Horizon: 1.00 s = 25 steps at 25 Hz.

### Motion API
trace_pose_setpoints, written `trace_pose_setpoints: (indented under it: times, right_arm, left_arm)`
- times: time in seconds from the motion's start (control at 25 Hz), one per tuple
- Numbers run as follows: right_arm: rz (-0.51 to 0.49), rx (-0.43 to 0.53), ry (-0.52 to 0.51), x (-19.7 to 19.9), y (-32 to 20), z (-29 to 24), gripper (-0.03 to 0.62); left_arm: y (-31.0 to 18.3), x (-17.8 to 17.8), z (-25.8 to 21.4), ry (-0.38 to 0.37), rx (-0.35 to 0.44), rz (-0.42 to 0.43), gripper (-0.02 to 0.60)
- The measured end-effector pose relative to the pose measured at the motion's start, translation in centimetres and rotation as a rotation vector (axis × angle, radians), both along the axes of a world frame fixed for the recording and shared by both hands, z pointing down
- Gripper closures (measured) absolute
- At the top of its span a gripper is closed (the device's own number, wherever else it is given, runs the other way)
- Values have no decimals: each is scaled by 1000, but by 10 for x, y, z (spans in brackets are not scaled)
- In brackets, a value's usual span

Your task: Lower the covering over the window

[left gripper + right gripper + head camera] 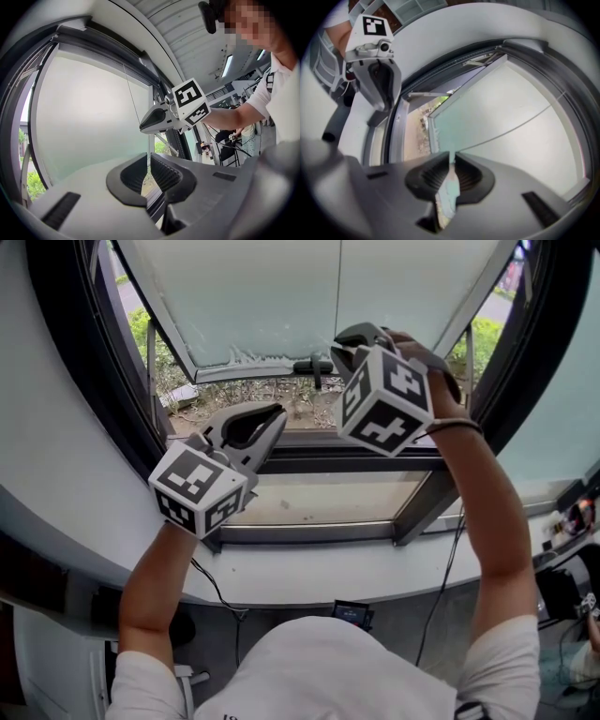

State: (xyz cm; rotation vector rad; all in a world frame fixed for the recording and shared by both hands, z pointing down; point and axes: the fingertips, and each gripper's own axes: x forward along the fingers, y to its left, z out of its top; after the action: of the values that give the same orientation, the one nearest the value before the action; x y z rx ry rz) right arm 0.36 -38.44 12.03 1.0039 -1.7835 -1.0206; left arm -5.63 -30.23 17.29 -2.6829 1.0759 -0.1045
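The right gripper (451, 161) has its jaws closed on the thin pull cord (339, 287), which runs straight up in front of the pale blind (262, 296). The left gripper (149, 161) is held lower and to the side, jaws pressed together with nothing between them. The blind covers the upper window, and below its bottom edge a strip of shrubs (141, 329) and bare ground shows.

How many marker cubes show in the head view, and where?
2. The left cube sits on the left gripper, low over the sill. The right cube sits on the right gripper, higher, by the lower edge of the shade. None seems hidden.
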Motion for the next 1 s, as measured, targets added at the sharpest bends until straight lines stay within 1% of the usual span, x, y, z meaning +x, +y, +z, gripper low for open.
trace_pose_setpoints:
  times: [0.12, 0.28, 0.52, 0.68, 0.8, 1.0]
  right_arm:
    - [6, 3, 34, 0, 0, 11, 546]
    - [9, -11, 50, 0, 3, 23, 546]
    - [19, -77, 80, 4, 5, 69, 546]
    - [22, -110, 78, 6, 8, 91, 546]
    - [20, -109, 91, 4, 11, 96, 546]
    - [22, -90, 154, 1, 14, 102, 546]
  left_arm:
    - [0, -1, 0, -2, 2, -1, 561]
    - [1, -3, -1, -13, 13, -3, 561]
    - [1, -11, -4, -28, 30, -36, 558]
    - [-1, -16, -6, -42, 37, -51, 550]
    - [-1, -17, -6, -50, 41, -56, 540]
    - [0, -15, -5, -79, 50, -58, 531]
